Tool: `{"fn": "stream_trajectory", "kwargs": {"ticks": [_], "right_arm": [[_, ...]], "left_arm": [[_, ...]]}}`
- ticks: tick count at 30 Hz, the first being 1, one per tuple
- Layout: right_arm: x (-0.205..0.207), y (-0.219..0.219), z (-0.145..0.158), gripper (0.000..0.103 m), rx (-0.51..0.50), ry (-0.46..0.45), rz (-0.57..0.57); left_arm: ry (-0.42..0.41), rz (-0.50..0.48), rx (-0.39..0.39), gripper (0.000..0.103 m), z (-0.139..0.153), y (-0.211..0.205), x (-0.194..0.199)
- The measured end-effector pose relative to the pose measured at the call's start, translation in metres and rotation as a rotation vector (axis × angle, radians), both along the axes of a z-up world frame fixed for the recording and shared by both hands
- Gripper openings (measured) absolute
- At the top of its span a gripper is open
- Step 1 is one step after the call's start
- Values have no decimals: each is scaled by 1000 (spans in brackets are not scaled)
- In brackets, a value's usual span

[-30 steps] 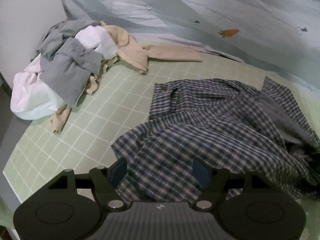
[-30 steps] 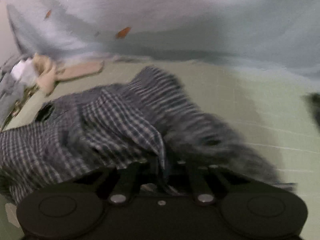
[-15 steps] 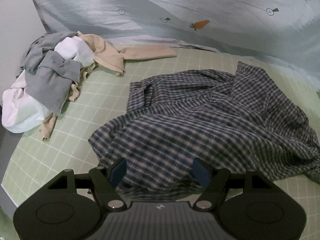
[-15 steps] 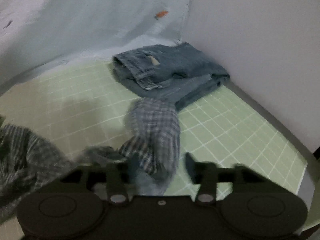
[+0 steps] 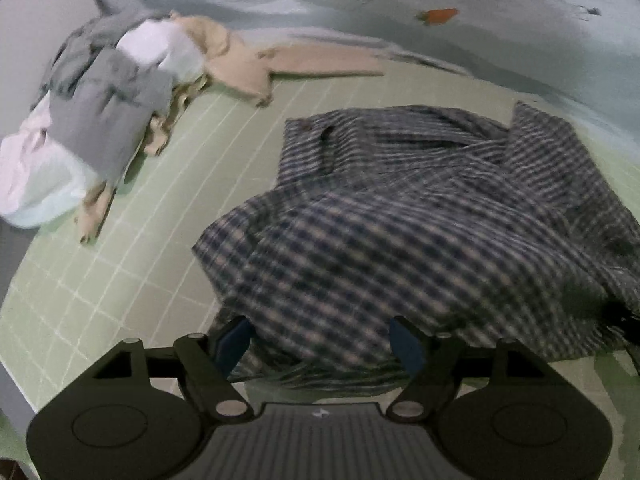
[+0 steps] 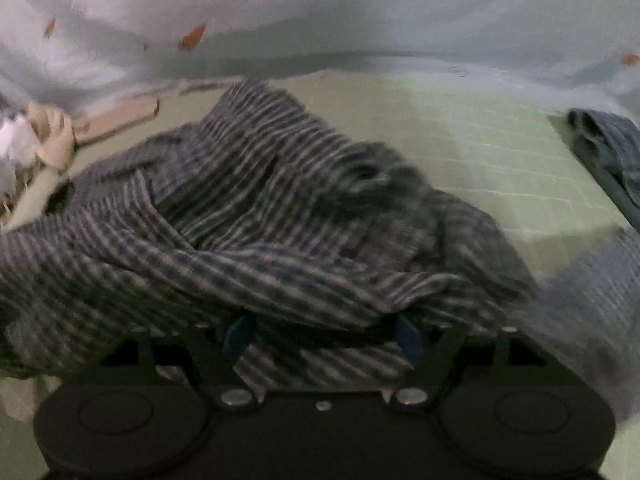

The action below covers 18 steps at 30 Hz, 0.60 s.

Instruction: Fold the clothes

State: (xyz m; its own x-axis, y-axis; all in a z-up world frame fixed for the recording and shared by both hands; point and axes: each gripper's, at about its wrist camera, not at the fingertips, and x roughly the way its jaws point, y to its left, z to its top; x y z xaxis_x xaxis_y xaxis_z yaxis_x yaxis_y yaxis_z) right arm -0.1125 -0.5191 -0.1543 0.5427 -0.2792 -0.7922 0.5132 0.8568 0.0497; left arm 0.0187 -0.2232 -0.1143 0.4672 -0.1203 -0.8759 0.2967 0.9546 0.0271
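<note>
A second ago the right gripper (image 6: 322, 340) was clenched on a fold of the plaid shirt (image 5: 420, 216); now its jaws are opening, cloth lying loosely between the blue pads (image 6: 240, 336) without being pinched. The shirt has dropped into a rumpled heap on the green grid mat (image 5: 120, 280), so spreading it flat probably comes next. The left gripper (image 5: 320, 344) is also opening, released, with the hem between its fingers. The unfolded pile (image 5: 108, 120) sits at ten o'clock (jeans (image 6: 612, 152) at two o'clock in the right view).
</note>
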Motion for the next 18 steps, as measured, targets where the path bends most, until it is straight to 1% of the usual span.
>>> {"fn": "stream_trajectory", "kwargs": {"ticks": [2,4,7,9,12,13,15,16,18], "right_arm": [[19,-7,-9,75,-6,33,-24],[38,-15,-16,79,-12,53,-45],[70,-31,-17,79,-23,42,-60],[101,-44,-19,79,-40,36,-53],[149,-62,-19,79,-79,36,-33],[162,-66,-17,79,-97,55,-34],[180,-69,-3,76,-146,84,-56],[181,-67,8,76,-163,68,-72],[173,-55,30,77,-176,3,-88]], "left_arm": [[12,22,1,78,-4,4,6],[23,37,-2,78,-8,7,12],[26,49,-5,78,-12,7,19],[24,52,-11,78,-13,6,24],[17,36,-43,78,-10,2,28],[5,30,-41,78,-8,0,28],[-20,16,-32,78,-3,-3,28],[-35,9,-28,78,0,-3,27],[-49,11,-27,78,2,-1,26]]}}
